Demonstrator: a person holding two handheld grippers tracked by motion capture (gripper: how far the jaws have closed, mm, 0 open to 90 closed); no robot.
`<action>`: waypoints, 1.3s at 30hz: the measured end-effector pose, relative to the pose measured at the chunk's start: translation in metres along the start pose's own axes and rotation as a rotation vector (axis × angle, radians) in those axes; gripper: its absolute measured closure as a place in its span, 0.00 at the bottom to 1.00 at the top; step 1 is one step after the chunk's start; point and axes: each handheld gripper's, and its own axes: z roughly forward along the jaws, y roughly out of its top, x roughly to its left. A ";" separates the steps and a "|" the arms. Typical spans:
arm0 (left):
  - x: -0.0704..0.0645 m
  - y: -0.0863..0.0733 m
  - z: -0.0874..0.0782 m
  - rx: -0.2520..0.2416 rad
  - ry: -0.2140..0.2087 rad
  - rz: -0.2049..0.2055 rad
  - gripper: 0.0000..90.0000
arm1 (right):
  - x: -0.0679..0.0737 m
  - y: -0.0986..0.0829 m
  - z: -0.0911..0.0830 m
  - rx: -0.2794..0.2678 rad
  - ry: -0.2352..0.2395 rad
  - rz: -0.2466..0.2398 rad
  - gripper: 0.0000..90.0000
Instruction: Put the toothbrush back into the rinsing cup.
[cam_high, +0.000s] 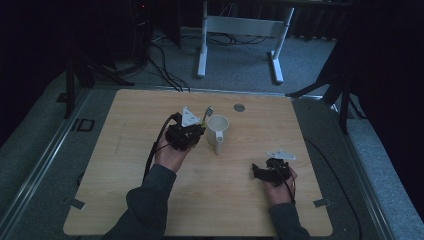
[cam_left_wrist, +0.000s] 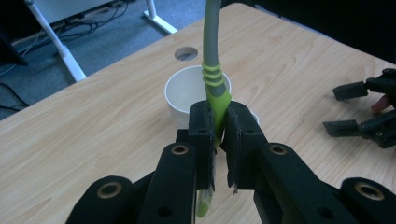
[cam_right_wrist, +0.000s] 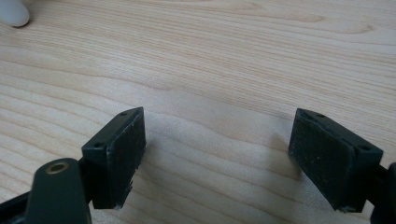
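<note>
No writing is legible anywhere. The left gripper (cam_left_wrist: 219, 135) clamps a grey utensil with a lime-green handle (cam_left_wrist: 215, 84) just above the white mug (cam_high: 218, 131) mid-table. The right gripper (cam_right_wrist: 219, 154), jaws spread, rests on the wooden table (cam_high: 125, 165).

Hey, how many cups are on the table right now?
1. A white cup stands near the table's middle, just right of the left gripper, whose jaws clamp a green-and-grey utensil handle. Nothing suggests another cup is hidden.
</note>
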 end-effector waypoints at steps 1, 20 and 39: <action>0.000 0.000 0.000 -0.006 0.001 0.000 0.91 | 0.000 0.000 0.000 0.000 0.000 0.000 0.20; -0.006 0.009 -0.001 -0.071 -0.017 0.025 0.91 | 0.000 0.000 0.000 -0.001 0.002 -0.004 0.20; -0.008 0.013 0.004 -0.109 -0.043 0.020 0.91 | 0.000 0.000 0.000 -0.001 0.002 -0.005 0.20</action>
